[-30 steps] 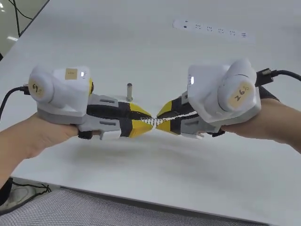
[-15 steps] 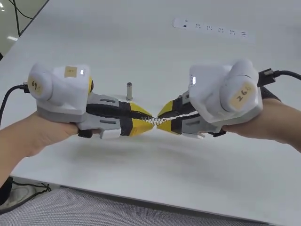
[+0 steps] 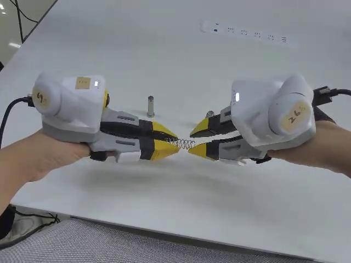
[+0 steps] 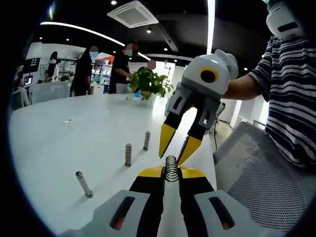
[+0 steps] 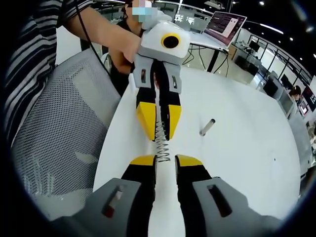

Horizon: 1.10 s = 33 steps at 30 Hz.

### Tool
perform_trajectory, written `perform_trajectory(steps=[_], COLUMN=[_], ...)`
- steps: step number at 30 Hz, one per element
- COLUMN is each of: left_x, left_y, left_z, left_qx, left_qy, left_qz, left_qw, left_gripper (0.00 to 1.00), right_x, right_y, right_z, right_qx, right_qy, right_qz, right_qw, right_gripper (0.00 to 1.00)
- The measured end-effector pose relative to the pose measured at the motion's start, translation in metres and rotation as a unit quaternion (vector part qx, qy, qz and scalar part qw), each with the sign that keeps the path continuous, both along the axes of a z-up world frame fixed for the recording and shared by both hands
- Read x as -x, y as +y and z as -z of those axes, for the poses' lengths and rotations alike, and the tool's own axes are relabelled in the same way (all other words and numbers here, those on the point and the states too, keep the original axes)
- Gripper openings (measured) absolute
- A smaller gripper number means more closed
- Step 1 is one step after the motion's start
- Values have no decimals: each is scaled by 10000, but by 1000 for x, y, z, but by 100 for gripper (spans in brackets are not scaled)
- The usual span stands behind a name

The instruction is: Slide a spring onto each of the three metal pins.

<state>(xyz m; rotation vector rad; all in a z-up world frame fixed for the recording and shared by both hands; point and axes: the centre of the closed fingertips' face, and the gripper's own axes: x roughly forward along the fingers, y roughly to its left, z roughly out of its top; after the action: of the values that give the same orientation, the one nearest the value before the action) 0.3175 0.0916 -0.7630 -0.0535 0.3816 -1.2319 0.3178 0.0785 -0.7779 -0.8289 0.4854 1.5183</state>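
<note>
Left gripper (image 3: 176,146) and right gripper (image 3: 190,142): white bodies, grey-and-black jaws, yellow tips. Spring (image 3: 185,144) between the tips: silver. Pin (image 3: 151,106) beyond the left gripper: grey metal. Table (image 3: 164,55): white. Sleeve (image 4: 289,89) behind the right gripper: black-and-white stripes. Chair (image 5: 54,138) beside the left gripper: grey mesh.

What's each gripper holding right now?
Left gripper: closed on the spring.
Right gripper: open, fingers apart, gripping nothing.
</note>
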Motion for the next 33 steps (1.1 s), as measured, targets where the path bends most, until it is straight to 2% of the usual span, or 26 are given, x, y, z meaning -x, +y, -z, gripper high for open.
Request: perform_trajectory(steps=[9,10,13,16,18,22,25,27,29,31,33], left_x=[2,2,2,4,4,6,6,5,5,5,5], left_y=[-3,-3,-2,-4,-4,-2,-1,0,1,2,2], left_z=[0,0,1,2,3,8,9,10,9,9,10], left_qx=[-17,-31,-26,-38,-60,-199,-255,-293,-297,-296,-301], left_qy=[28,26,49,79,81,83,74,42,28,16,28], left_qz=[54,58,47,89,96,129,124,120,92,79,78], left_qw=[10000,10000,10000,9999,9999,9997,9996,9995,9995,9995,9995], left_gripper=[8,8,8,8,8,8,8,8,8,8,8], right_x=[3,4,3,5,5,6,6,5,5,6,8], right_y=[0,0,1,0,0,2,7,12,11,12,14], right_z=[4,5,4,4,3,-5,-14,-22,-21,-22,-25], right_qx=[-96,-116,-176,-159,-151,-236,-364,-590,-529,-551,-622], right_qy=[63,132,84,157,88,8,103,132,108,20,31], right_qz=[-94,-85,-128,-167,-251,-378,-331,-322,-364,-443,-471], right_qw=[9999,9998,9997,9996,9995,9990,9987,9977,9979,9975,9969], right_gripper=[14,13,13,13,13,13,13,13,13,12,12])
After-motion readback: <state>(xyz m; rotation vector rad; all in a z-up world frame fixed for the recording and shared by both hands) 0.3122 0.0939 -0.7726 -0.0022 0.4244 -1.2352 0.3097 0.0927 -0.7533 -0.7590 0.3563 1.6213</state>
